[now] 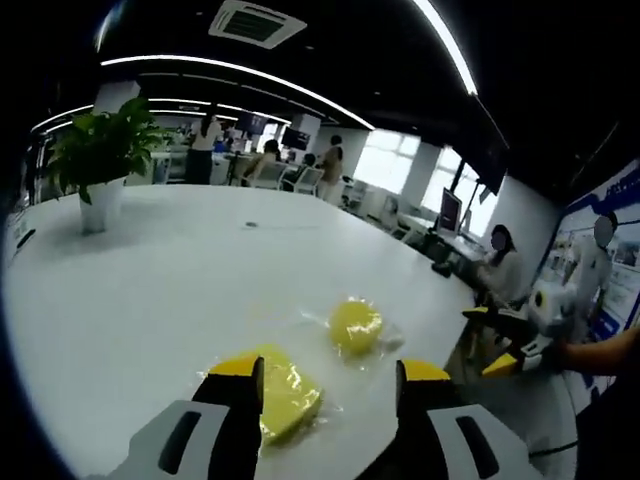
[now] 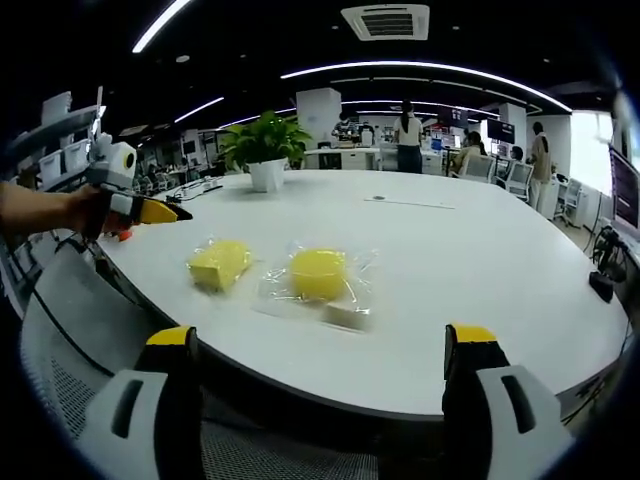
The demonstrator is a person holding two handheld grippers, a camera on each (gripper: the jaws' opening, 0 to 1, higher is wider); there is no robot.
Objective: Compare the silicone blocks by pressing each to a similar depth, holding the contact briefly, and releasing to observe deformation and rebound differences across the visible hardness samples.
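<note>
1. At the bottom of the left gripper view we see our left gripper point(image 1: 330, 385) with jaws spread wide, holding nothing.
2. Just beyond its left jaw lies the rectangular yellow block point(image 1: 285, 390) in clear wrap; the round yellow block point(image 1: 355, 323) sits near it, centre frame.
3. In the right gripper view, the right gripper point(image 2: 322, 350) is wide apart and empty, short of the white table point(image 2: 480, 260).
4. Farther off, upper left, stands a potted plant point(image 1: 98, 160).
</note>
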